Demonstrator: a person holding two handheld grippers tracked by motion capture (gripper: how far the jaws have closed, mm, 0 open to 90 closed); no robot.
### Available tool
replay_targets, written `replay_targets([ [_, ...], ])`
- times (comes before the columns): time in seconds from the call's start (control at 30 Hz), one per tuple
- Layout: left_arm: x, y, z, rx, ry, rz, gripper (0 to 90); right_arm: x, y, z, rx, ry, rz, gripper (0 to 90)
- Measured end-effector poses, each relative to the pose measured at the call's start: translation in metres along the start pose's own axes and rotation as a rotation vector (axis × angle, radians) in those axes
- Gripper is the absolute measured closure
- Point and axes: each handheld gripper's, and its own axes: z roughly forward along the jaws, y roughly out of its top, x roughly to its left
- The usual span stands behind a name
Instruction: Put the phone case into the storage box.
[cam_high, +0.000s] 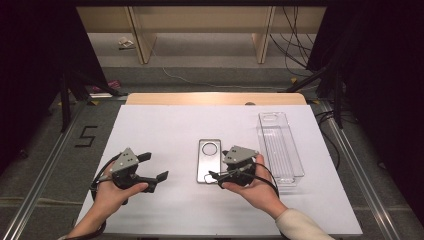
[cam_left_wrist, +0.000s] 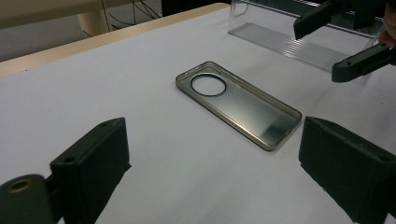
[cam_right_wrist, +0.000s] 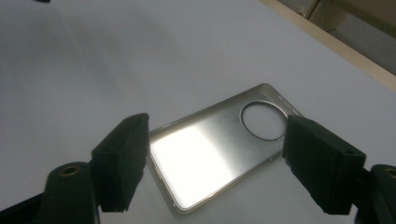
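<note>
— Bright on the white table (cam_high: 165, 130), dark at both sides. Soft throughout the high view.

— Strong glare off the phone case (cam_right_wrist: 205, 154) in the right gripper view. Near jaws blurred, faint shadows beneath. Dim corner upper left.

Glossy clear plastic phone case (cam_left_wrist: 240, 105)

A clear phone case (cam_high: 209, 160) with a round camera hole lies flat on the white table.
</note>
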Motion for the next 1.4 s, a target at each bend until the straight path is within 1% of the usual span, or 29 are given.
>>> replay_targets([
  [0.03,0.000,0.000,0.000,0.000,0.000,0.000,8.1,0.000,0.000,0.000,0.000,0.000,0.000,26.7],
  [0.07,0.000,0.000,0.000,0.000,0.000,0.000,8.1,0.001,0.001,0.001,0.025,-0.003,-0.023,27.5],
  [0.1,0.000,0.000,0.000,0.000,0.000,-0.001,8.0,0.004,0.002,0.005,0.066,0.017,-0.061,31.1],
  [0.13,0.000,0.000,0.000,0.000,0.000,0.000,8.1,0.005,0.002,0.006,0.084,0.013,-0.082,31.1],
  [0.17,0.000,0.000,0.000,0.000,0.000,0.001,8.1,0.005,0.002,0.006,0.084,0.013,-0.082,31.1],
  [0.2,0.000,0.000,0.000,0.000,-0.001,0.001,8.1,0.006,0.002,0.008,0.105,0.011,-0.096,31.8],
  [0.23,0.000,0.000,0.000,0.000,-0.001,0.002,8.1,0.009,0.002,0.011,0.138,0.020,-0.126,33.5],
  [0.27,0.000,0.000,0.000,0.000,-0.001,0.001,8.1,0.011,0.002,0.012,0.151,0.022,-0.140,34.1],
  [0.3,0.000,0.000,0.000,0.000,-0.001,-0.001,8.1,0.011,0.002,0.012,0.151,0.022,-0.140,34.1],
  [0.37,0.000,0.000,0.001,-0.001,0.000,0.000,8.1,0.014,0.002,0.017,0.191,0.028,-0.174,34.4],
  [0.43,0.000,0.000,0.001,-0.001,-0.001,0.000,8.1,0.014,0.002,0.019,0.200,0.030,-0.180,34.4],
  [0.5,0.000,0.000,0.001,-0.001,-0.002,0.001,8.1,0.016,0.002,0.022,0.221,0.039,-0.198,34.6],
  [0.53,0.000,0.000,0.001,-0.001,-0.001,0.001,8.1,0.017,0.003,0.025,0.248,0.047,-0.212,35.0],
  [0.57,0.000,0.000,0.000,-0.001,-0.001,0.001,8.1,0.017,0.003,0.027,0.258,0.049,-0.227,35.2],
  [0.6,0.000,0.000,0.000,-0.001,-0.001,0.000,8.1,0.017,0.003,0.027,0.258,0.049,-0.227,35.2],
  [0.63,0.000,0.000,0.000,-0.002,-0.001,0.000,8.1,0.018,0.004,0.031,0.289,0.058,-0.238,35.3],
  [0.67,0.000,0.000,0.001,-0.002,-0.002,0.000,8.1,0.018,0.004,0.031,0.289,0.058,-0.238,35.3],
  [0.7,0.000,0.000,0.001,-0.002,-0.002,-0.001,8.1,0.019,0.004,0.035,0.321,0.068,-0.251,35.3],
  [0.73,0.000,0.000,0.001,-0.002,-0.002,-0.001,8.1,0.020,0.003,0.037,0.336,0.067,-0.260,35.3],
  [0.77,0.000,0.000,0.001,-0.002,-0.002,-0.001,8.1,0.020,0.003,0.037,0.336,0.067,-0.260,35.3],
  [0.8,0.000,0.000,0.001,-0.002,-0.002,0.000,8.1,0.020,0.003,0.039,0.358,0.070,-0.266,35.3],
  [0.9,0.000,0.000,0.000,-0.002,-0.001,0.000,8.1,0.022,0.003,0.043,0.385,0.071,-0.282,35.3],
  [0.93,0.000,0.000,0.000,-0.002,-0.001,-0.001,8.1,0.023,0.003,0.045,0.405,0.072,-0.295,35.8],
  [1.07,0.000,0.000,0.001,-0.002,-0.003,0.000,8.1,0.022,0.004,0.048,0.417,0.070,-0.309,35.9],
  [1.17,0.000,0.000,0.001,-0.003,-0.003,0.000,8.1,0.022,0.006,0.051,0.435,0.068,-0.334,36.5],
  [1.23,0.000,0.000,0.001,-0.003,-0.003,0.000,8.1,0.024,0.007,0.053,0.449,0.072,-0.333,36.6],
  [1.27,0.000,0.000,0.001,-0.003,-0.003,-0.001,8.1,0.024,0.007,0.054,0.459,0.076,-0.348,36.7],
  [1.33,0.001,0.000,0.001,-0.003,-0.002,0.000,8.1,0.026,0.008,0.055,0.464,0.075,-0.344,36.9],
  [1.4,0.000,0.000,0.000,-0.004,-0.002,-0.003,8.1,0.025,0.009,0.057,0.466,0.076,-0.371,37.0],
])
